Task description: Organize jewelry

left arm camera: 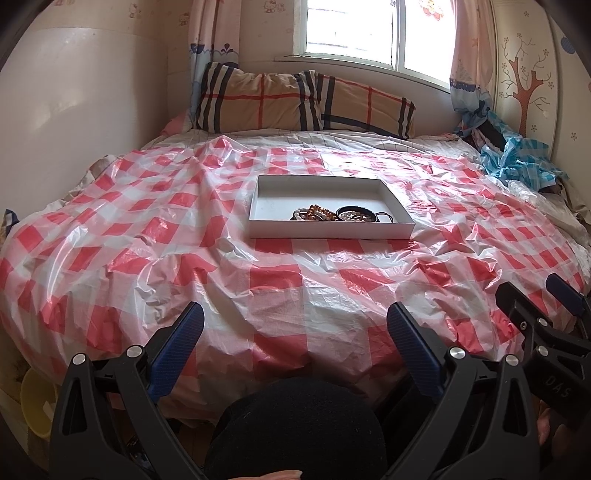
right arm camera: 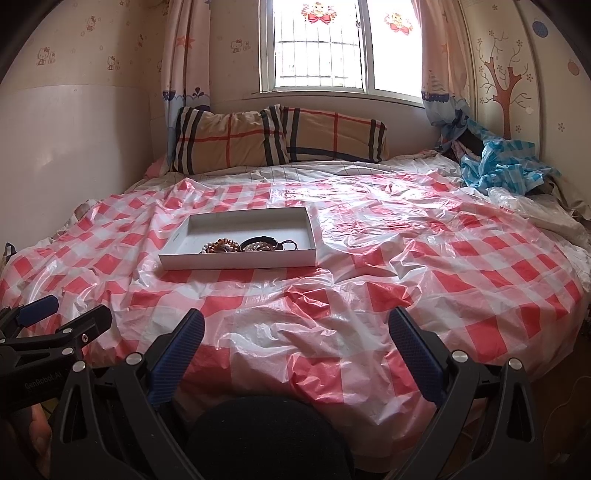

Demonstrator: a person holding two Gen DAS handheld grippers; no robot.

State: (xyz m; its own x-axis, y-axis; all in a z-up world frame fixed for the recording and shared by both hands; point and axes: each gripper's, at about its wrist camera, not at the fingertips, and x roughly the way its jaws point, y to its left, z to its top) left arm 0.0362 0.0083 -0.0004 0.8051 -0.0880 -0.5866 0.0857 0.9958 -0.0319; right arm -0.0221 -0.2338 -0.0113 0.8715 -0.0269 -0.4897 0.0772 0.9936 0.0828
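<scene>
Jewelry piled in tray ahead of my fingers; bed cover bare. Left gripper, right gripper fingers apart, empty. Judged near complete.

We look across a bed draped in a crinkled red-and-white checked plastic sheet, with two plaid pillows propped against the far wall beneath a bright window flanked by pale patterned curtains. Daylight floods in through the glass and glints off the plastic, while the left wall carries cartoon-cat wallpaper above a plain white panel. On the right we see a wardrobe door painted with a brown tree, and a crumpled blue checked plastic sheet heaped in the far right corner of the bed
</scene>
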